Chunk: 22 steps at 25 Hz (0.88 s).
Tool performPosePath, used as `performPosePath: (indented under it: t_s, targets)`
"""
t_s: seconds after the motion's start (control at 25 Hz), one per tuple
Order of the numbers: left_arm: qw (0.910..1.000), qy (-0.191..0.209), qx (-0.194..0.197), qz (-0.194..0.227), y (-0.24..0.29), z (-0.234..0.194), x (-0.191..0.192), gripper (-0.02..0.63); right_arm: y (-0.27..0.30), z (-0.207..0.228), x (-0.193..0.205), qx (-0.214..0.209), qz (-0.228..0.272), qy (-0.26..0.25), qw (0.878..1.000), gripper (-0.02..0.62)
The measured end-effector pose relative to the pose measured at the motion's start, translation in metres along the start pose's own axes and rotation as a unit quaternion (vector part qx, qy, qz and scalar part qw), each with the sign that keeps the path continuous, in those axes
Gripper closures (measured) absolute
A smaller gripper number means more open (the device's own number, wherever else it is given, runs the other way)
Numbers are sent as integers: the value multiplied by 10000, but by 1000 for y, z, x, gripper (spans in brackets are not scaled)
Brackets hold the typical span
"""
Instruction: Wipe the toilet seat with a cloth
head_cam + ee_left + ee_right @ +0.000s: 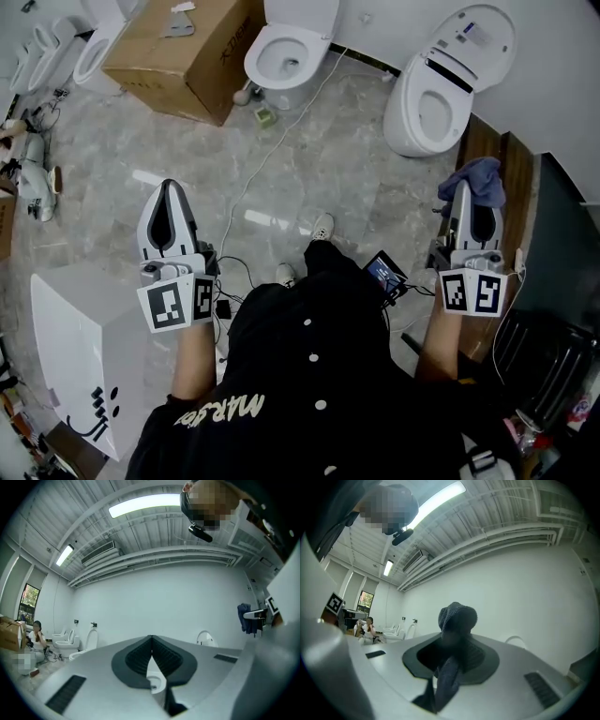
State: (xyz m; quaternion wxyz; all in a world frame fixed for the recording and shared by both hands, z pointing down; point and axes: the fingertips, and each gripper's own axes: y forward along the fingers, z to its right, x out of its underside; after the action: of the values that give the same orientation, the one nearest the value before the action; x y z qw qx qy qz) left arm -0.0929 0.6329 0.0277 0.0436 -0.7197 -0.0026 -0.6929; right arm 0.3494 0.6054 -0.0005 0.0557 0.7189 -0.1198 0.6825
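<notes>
Head view: left gripper (169, 192) at 9 o'clock, right gripper (466, 202) at 3 o'clock, both held over the marble floor (347, 169). A blue-grey cloth (476, 178) is bunched over the right gripper's tips and hides them. The nearest toilet seat (433, 112) sits at 1 o'clock with its lid (476, 39) raised, well apart from the cloth. A second toilet (286, 52) at 12 o'clock is cut off by the top edge. The person's black top (319, 375) hides the floor from 5 to 7 o'clock.

Left gripper view: jaws pressed together at the tips, nothing pinched. A white bowl shows through the gap below the tips, probably the 12 o'clock toilet, but the shape is too partial to confirm.

Right gripper view: jaws pinch the cloth. One wad stands above the tips and a tail hangs toward 6 o'clock. The inner pads are mostly covered.
</notes>
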Motion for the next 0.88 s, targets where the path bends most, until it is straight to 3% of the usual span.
performPosePath:
  t_s: [0.72,0.88]
  targets:
    - [9979,18,-634,-94,112,40,-2,595,135,72,11,-744,214,161,9969,509]
    - [9978,38,-654,-131,128,50,1,595,151,89,22,-683,107,319,9971,509]
